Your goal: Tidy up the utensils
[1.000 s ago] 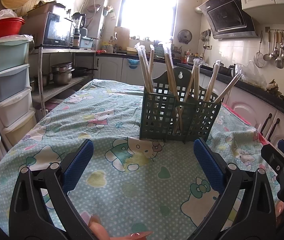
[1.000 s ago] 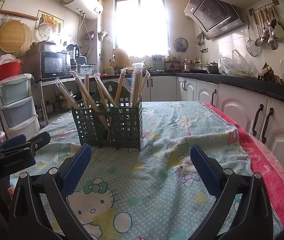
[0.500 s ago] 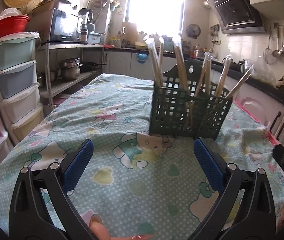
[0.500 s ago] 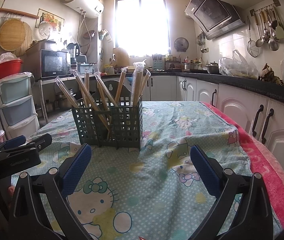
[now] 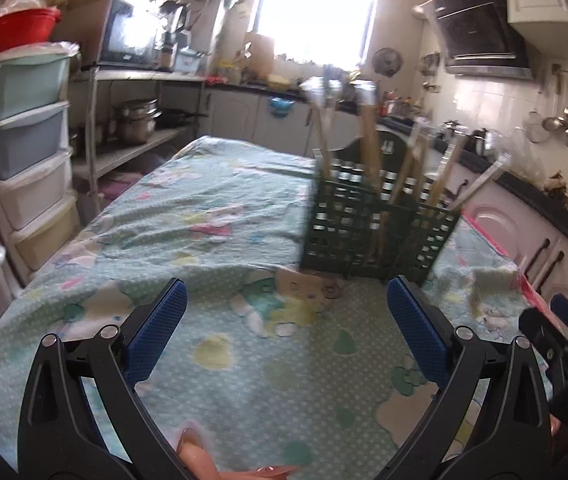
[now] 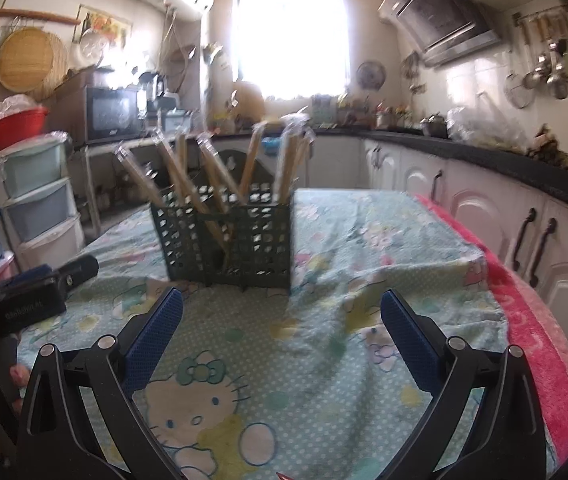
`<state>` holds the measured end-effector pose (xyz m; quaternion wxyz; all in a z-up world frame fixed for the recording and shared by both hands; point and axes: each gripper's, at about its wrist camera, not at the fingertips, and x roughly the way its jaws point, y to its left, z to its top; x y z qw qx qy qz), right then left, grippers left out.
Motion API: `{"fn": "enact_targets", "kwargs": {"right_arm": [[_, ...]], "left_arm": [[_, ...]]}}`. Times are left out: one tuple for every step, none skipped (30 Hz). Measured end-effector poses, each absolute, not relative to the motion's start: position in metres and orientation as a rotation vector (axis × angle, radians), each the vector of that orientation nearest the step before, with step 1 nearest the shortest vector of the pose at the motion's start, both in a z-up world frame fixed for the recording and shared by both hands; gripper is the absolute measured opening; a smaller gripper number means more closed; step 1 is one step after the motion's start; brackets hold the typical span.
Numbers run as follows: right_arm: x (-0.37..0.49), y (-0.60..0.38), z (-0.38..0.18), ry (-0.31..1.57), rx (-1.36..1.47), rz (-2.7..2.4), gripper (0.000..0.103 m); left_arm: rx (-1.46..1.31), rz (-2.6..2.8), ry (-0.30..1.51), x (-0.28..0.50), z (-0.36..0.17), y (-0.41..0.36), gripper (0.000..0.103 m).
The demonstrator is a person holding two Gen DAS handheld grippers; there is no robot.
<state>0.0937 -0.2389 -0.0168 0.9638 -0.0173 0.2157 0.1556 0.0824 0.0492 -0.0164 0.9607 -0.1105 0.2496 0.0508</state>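
A dark green lattice utensil holder (image 5: 375, 236) stands upright on the table, also in the right wrist view (image 6: 228, 240). Several wrapped chopstick pairs (image 5: 367, 132) lean out of it, also in the right wrist view (image 6: 212, 172). My left gripper (image 5: 284, 320) is open and empty, short of the holder. My right gripper (image 6: 282, 322) is open and empty, also short of the holder. The right gripper shows at the right edge of the left wrist view (image 5: 563, 340); the left one shows at the left of the right wrist view (image 6: 36, 292).
A Hello Kitty tablecloth (image 6: 323, 360) covers the table, with a pink towel (image 6: 539, 344) along its right edge. Plastic drawers (image 5: 24, 152) stand to the left. Counter and cabinets (image 6: 503, 208) run along the right.
Both views have shifted and blurred. The left gripper has turned left, so the holder sits further right in its view. The right gripper has turned slightly. Both stay open.
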Motion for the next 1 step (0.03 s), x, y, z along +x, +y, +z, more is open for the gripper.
{"fn": "enact_targets", "kwargs": {"right_arm": [[0.1003, -0.2289, -0.0149, 0.481, -0.065, 0.346, 0.096]], "left_arm": [[-0.236, 0.110, 0.522, 0.0850, -0.0157, 0.0546, 0.092]]}}
